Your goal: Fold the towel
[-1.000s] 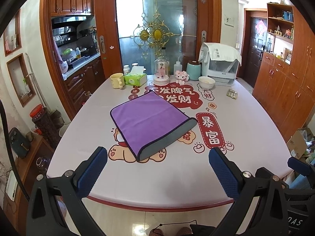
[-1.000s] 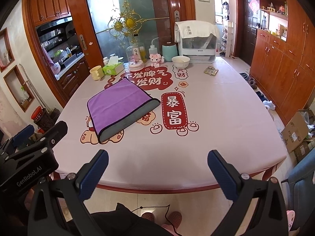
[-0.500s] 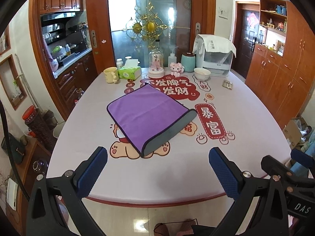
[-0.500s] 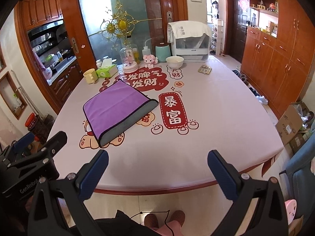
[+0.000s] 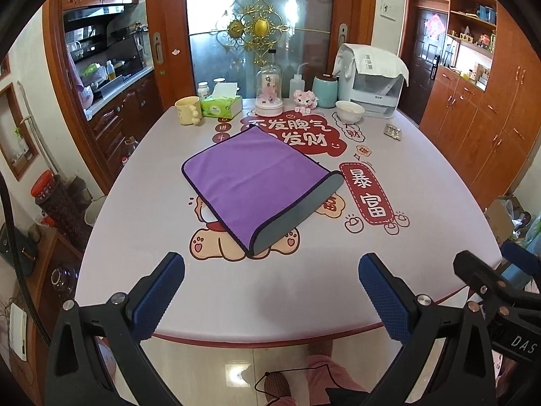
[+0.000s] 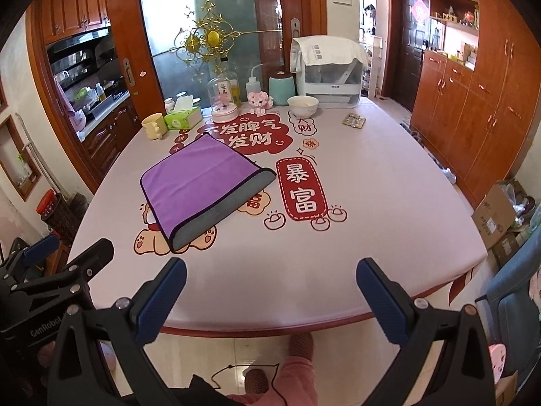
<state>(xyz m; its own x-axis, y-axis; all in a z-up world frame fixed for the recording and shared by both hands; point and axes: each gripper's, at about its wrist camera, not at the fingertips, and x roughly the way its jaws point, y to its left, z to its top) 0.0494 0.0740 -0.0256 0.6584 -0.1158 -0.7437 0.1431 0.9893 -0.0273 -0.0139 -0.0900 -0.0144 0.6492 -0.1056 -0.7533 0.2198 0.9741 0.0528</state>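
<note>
Towel (image 5: pixel 257 182) folded flat mid-table (image 5: pixel 422 176), gray strip at 4 o'clock; L gripper (image 5: pixel 270 291) & R gripper (image 6: pixel 270 294) fingers wide apart, holding nothing.

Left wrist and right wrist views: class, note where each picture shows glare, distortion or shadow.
Left wrist view: strong fisheye bend curves the table edge, black vignette in the corners, bright glare on the glass door, a soft shadow on the table near the left gripper. Right wrist view: same bowing of the cabinets, purple towel evenly lit and sharp.
</note>
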